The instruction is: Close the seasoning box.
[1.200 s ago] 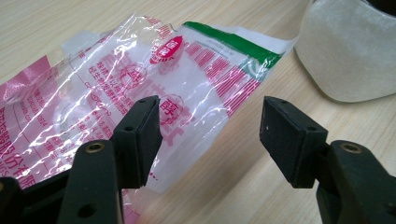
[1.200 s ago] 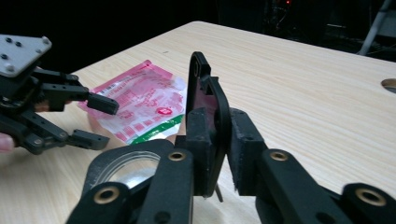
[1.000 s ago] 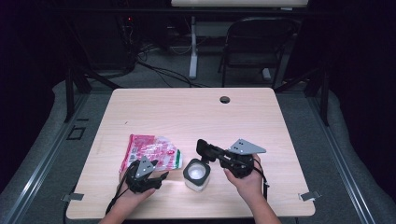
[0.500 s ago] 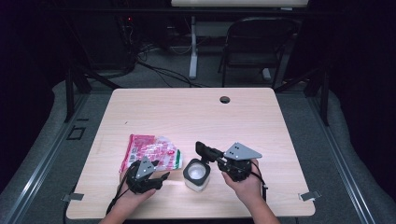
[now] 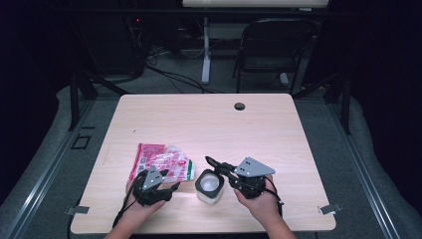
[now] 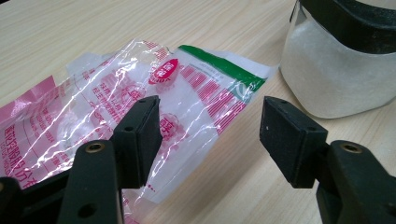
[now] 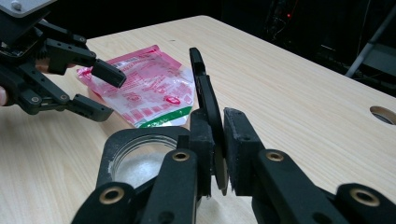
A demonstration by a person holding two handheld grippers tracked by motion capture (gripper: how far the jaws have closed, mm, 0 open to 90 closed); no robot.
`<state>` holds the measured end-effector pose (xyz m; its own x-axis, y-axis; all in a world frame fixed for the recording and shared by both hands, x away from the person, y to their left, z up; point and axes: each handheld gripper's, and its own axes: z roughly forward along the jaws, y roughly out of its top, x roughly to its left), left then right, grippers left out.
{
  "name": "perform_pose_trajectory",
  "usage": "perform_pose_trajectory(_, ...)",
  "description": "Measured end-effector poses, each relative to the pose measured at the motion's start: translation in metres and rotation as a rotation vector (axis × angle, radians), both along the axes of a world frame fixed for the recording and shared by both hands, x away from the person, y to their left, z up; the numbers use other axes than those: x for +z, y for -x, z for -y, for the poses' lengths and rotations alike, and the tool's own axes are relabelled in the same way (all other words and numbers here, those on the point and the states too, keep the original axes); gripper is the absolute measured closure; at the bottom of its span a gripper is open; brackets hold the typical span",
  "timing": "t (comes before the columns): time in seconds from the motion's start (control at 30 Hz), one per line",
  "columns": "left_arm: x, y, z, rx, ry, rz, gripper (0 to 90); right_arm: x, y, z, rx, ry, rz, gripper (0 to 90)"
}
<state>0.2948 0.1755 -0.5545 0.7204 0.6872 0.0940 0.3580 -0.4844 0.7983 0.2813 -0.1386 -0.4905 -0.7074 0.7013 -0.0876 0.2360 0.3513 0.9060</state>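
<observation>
**Inspector:** Report the right gripper (image 5: 215, 166).

**Assistant:** It sits at the near right of the table (image 5: 278, 129), just right of the jar (image 5: 209, 186). In the right gripper view its jaws are pressed on a thin black lid (image 7: 208, 100), held on edge and upright between the pads. The jaws have just eased slightly wider, yet the lid remains pinched.

**Inspector:** And the jar itself?

**Assistant:** A frosted white jar with a black collar, standing upright near the table's near edge, between the two grippers. Its mouth is uncovered. The held lid stands just beside and above its rim; whether it touches the rim I cannot tell.

**Inspector:** The left gripper (image 5: 166, 191)?

**Assistant:** At the near left, resting low over the table. In the left gripper view its jaws are spread wide with nothing between the pads (image 6: 142, 135). They point toward the pink and clear plastic packet (image 5: 161, 162) and the jar's left side.

**Inspector:** Where does the packet lie?

**Assistant:** Flat on the table, left of the jar and just beyond the left gripper. Its green-edged end points toward the jar and lies near it.
</observation>
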Motion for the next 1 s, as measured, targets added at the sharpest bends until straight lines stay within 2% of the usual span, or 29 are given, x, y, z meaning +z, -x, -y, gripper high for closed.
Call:
perform_pose_trajectory(0.7, -0.0008, -0.0010, -0.0004, 0.006, 0.002, -0.007, 38.3, -0.0008, 0.0039, -0.0031, 0.030, 0.000, -0.009, 78.3)
perform_pose_trajectory(1.0, -0.0009, -0.0011, -0.0008, 0.009, 0.006, -0.006, 38.3, -0.0012, 0.0061, -0.0053, 0.041, 0.016, -0.006, 76.9)
